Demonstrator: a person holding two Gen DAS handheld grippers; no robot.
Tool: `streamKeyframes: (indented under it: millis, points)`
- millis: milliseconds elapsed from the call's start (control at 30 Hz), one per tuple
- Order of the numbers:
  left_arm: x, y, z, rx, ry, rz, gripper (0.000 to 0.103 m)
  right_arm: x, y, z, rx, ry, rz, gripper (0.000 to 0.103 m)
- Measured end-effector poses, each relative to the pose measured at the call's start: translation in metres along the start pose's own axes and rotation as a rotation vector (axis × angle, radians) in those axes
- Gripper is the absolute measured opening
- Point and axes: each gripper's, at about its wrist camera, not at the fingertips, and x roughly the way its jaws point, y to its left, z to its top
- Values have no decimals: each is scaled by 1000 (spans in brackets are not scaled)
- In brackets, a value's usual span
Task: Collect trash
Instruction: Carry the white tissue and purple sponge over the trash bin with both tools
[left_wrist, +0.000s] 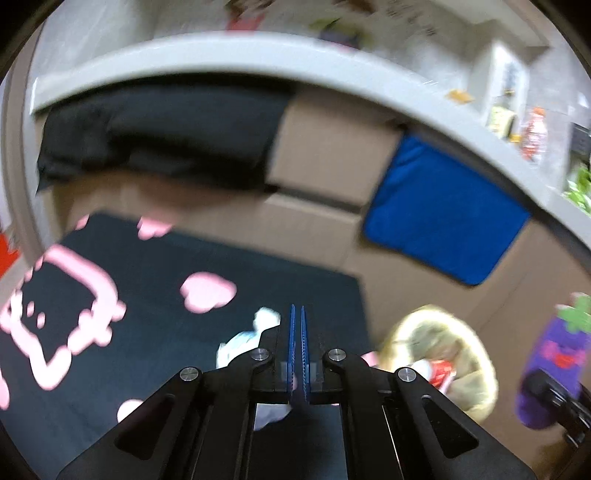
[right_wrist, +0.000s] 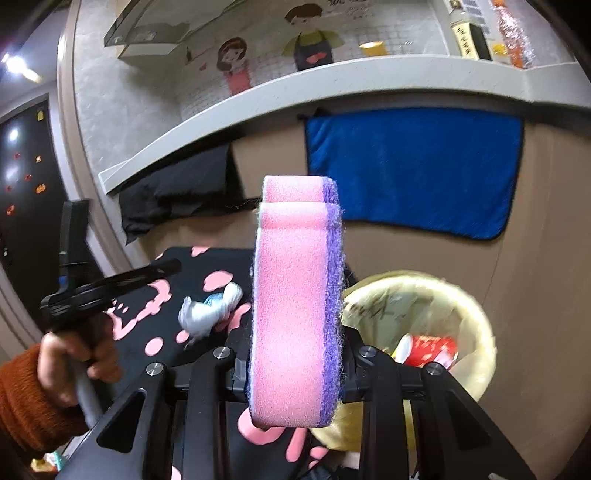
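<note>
Between the jaws of the right gripper stood a sponge, pink foam with a purple scouring layer down its right side, pinched on its broad faces and held upright above the floor. It looked light and soft, so a firm squeeze would only dent it; taking it across the thick middle, as it was taken, seemed the safest hold, since the fuzzy purple face should give some friction. A crumpled white wad lay on the black mat with pink shapes, near the sponge; it too looked featherlight and crushable, best nipped at a raised fold. The cream bin sat just right of the mat, a red cup already inside.

Only the right wrist view showed the person's hand in an orange sleeve gripping the left gripper's handle, and the sponge whole. The blurred left wrist view showed what the other could not: the left gripper had its blue pads pressed together on nothing, with the white wad just beyond and beneath them. A blue towel hung below the counter.
</note>
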Motion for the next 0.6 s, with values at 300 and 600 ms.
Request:
streamKeyframes:
  millis: [300,600]
  points:
    - [-14,-19,19,27,-6,-188,6,-14,-33,3,50,-30,-43,27]
    - [63,54,-23,-65,154,-17,57,7,-50,-13,89,10,-35,28]
